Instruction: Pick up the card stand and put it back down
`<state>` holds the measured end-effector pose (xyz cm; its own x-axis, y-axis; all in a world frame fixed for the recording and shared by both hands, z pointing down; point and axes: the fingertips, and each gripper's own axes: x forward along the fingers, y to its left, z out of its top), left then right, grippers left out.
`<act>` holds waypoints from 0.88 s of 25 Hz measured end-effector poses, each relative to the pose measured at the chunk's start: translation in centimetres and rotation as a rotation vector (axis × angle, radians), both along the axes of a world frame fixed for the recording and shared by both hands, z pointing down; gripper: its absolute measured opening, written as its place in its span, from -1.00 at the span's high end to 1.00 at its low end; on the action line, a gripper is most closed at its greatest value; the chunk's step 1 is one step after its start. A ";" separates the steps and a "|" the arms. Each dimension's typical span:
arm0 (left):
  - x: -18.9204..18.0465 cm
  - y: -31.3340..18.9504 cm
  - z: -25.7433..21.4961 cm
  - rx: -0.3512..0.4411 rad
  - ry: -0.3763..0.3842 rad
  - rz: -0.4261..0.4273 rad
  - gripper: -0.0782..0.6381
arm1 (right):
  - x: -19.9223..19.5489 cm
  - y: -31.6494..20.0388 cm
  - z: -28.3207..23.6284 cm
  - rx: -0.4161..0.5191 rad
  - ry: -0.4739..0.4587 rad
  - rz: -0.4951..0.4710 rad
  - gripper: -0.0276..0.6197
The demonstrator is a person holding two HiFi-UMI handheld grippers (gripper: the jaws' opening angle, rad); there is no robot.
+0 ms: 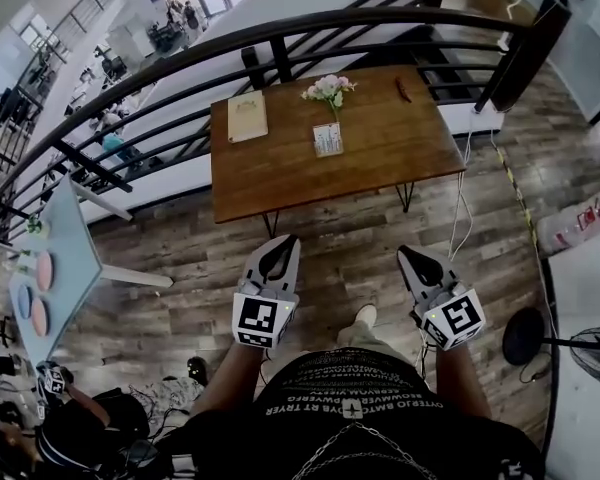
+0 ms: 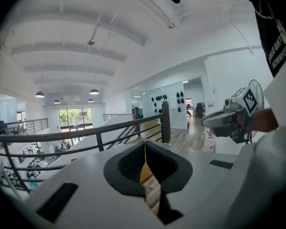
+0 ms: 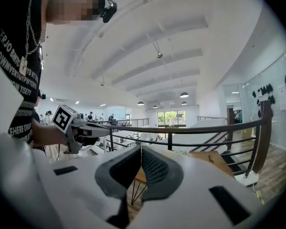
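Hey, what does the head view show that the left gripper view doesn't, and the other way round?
Only the head view shows the card stand, the flowers and a booklet on the wooden table. Only the left gripper view shows the hanging ceiling lamps and the far windows. Both show the black railing and the right gripper.

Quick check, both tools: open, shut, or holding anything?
Left tool: shut, nothing held.
Right tool: shut, nothing held.
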<state>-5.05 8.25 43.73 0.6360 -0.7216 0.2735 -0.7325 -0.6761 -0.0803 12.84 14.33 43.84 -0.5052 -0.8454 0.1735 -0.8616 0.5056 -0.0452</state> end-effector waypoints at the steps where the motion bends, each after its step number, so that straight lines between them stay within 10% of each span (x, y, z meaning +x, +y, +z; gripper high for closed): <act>1: 0.3 -0.3 -0.2 0.003 -0.001 -0.004 0.70 | 0.3 -0.4 -0.2 -0.001 0.000 -0.006 0.87; 22: 5.2 -3.3 -1.0 0.011 -0.004 -0.142 0.70 | 7.0 -6.4 -0.6 0.012 0.005 -0.136 0.87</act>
